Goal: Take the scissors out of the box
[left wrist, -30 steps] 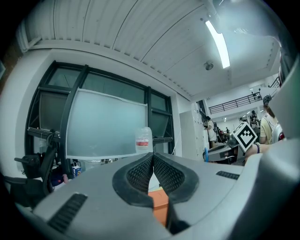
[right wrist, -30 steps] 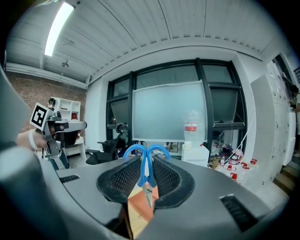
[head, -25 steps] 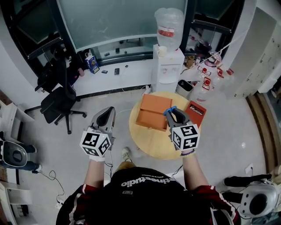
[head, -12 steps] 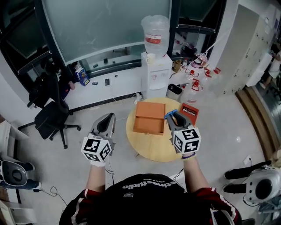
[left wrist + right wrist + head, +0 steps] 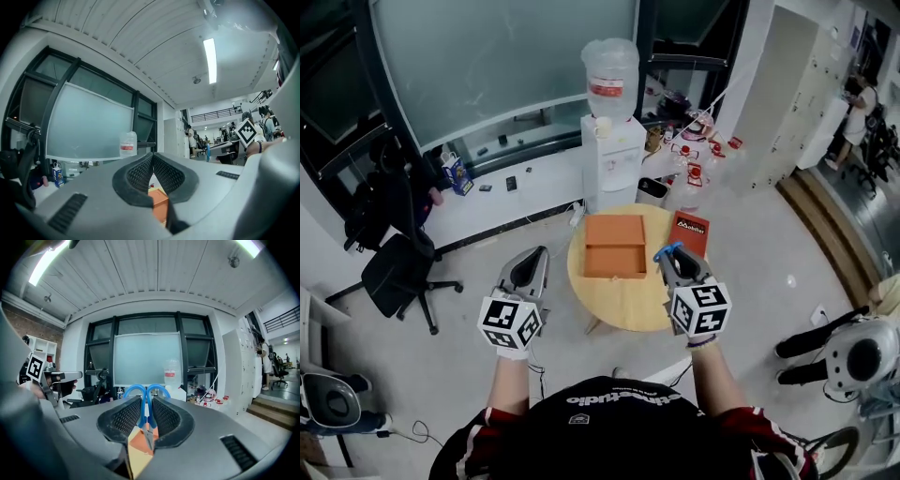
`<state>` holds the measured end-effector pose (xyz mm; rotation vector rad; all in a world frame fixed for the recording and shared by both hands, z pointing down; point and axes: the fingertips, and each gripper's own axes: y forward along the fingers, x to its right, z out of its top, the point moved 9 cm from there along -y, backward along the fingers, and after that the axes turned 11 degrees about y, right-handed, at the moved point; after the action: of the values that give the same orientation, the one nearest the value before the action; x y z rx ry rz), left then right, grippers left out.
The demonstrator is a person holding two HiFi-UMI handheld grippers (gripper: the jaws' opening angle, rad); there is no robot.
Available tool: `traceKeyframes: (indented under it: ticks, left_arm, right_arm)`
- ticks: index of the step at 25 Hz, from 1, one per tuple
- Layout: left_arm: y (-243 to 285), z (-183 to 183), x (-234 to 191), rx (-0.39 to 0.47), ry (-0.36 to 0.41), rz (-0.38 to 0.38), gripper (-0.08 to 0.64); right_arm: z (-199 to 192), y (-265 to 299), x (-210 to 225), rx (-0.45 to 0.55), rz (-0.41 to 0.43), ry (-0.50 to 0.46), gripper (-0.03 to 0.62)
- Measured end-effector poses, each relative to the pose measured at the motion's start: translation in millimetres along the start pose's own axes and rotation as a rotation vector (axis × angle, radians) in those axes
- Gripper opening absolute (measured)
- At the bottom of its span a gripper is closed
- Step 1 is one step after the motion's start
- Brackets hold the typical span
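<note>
My right gripper (image 5: 146, 400) pinches scissors (image 5: 143, 411); blue handles stick out past jaw tips, blades run back along jaws; left gripper (image 5: 152, 157) jaws together, empty.

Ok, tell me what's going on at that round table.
A person holds a gripper in each hand. The right gripper is clamped on blue-handled scissors over the table's near edge. The orange box sits on the table beyond them. The left gripper is shut and empty, off to the table's left.

Both forearms were extended forward, roughly level. Left gripper (image 5: 532, 258): jaws closed together, empty. Right gripper (image 5: 672, 255): jaws clamped on the scissors (image 5: 134, 389).
</note>
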<state>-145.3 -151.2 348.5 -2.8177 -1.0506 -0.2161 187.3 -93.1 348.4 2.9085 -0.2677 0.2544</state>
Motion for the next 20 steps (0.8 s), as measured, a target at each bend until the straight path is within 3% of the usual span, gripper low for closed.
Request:
traceKeyframes:
  ticks: [9,20]
  left_arm:
    - [-29,-4,8,0.035,-0.014,-0.076,0.017]
    - [-49,4,17,0.056,-0.009,-0.119,0.017]
  right_arm:
    - [-18,-49,-30,0.055,-0.094,0.01,0.109]
    - [-22,-79,-50,0.069,-0.113,0.004,0.109]
